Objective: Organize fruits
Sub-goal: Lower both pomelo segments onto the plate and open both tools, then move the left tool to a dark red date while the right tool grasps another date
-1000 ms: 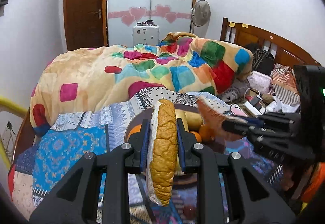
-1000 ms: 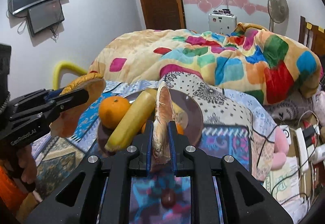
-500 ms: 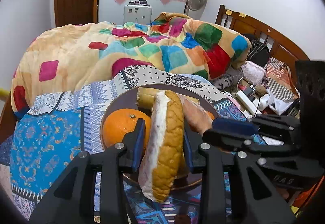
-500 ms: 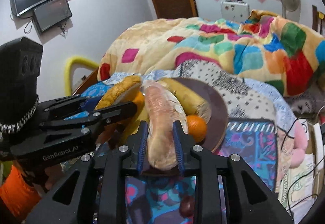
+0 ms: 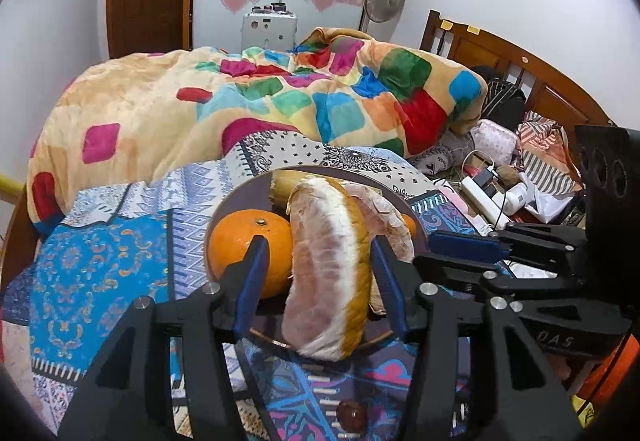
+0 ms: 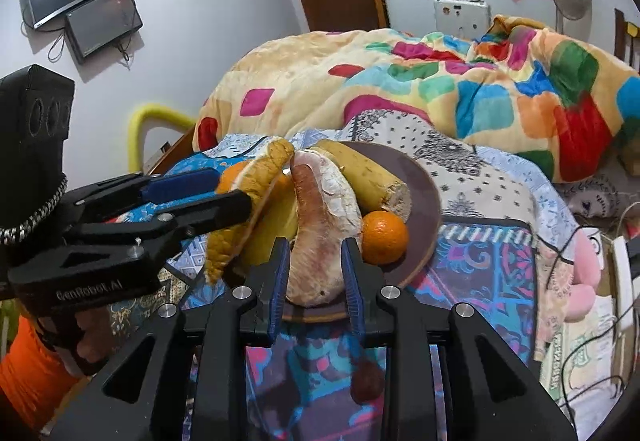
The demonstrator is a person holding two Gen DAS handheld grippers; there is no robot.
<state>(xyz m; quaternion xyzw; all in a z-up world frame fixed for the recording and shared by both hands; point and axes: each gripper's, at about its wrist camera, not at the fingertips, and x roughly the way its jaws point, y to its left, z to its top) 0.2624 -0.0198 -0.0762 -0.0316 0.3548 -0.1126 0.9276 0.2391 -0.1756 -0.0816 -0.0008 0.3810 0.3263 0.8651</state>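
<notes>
A dark round plate (image 5: 240,197) (image 6: 424,181) lies on the patterned bedspread. On it are a large orange (image 5: 248,241), a small orange (image 6: 384,237) and a banana (image 6: 368,177). A pomelo wedge with yellow rind (image 5: 332,273) (image 6: 248,197) stands on the plate between the spread fingers of my left gripper (image 5: 318,285); the gripper is open. A peeled pomelo piece (image 6: 324,229) (image 5: 384,217) rests on the plate between the spread fingers of my right gripper (image 6: 314,285), also open.
A small dark red fruit (image 6: 366,381) (image 5: 352,415) lies on the bedspread near me. A bright patchwork blanket (image 5: 260,101) is heaped behind the plate. Cables, a power strip (image 5: 480,201) and clutter lie at the right by the wooden headboard.
Both grippers lowered their pomelo pieces onto the plate and opened; the pieces now rest there side by side.
</notes>
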